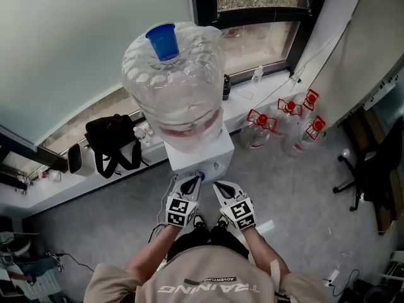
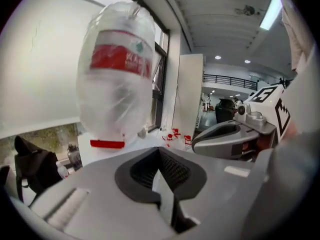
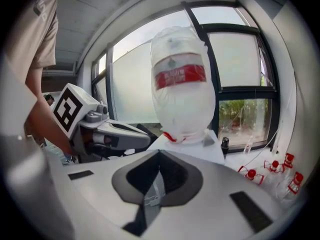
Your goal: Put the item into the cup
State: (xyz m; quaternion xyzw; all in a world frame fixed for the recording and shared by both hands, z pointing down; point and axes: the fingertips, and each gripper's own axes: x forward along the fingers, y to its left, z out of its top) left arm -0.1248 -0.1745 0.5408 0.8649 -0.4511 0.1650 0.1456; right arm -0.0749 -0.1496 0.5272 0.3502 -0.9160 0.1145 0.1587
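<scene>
One blue cup (image 1: pixel 163 41) stands on top of one upturned bottle (image 1: pixel 173 84), which sits on a white dispenser (image 1: pixel 202 156). Only the head view shows the cup; the gripper views show the bottle's red label (image 3: pixel 180 76) instead. Two grippers point at the dispenser's front, side by side. The left gripper (image 1: pixel 194 180) has its jaws pressed together with nothing between them, and so does the right gripper (image 1: pixel 218 185). Four red-capped jugs (image 1: pixel 287 109) stand on the floor to the right. One black bag (image 1: pixel 110 134) lies on the sill to the left.
</scene>
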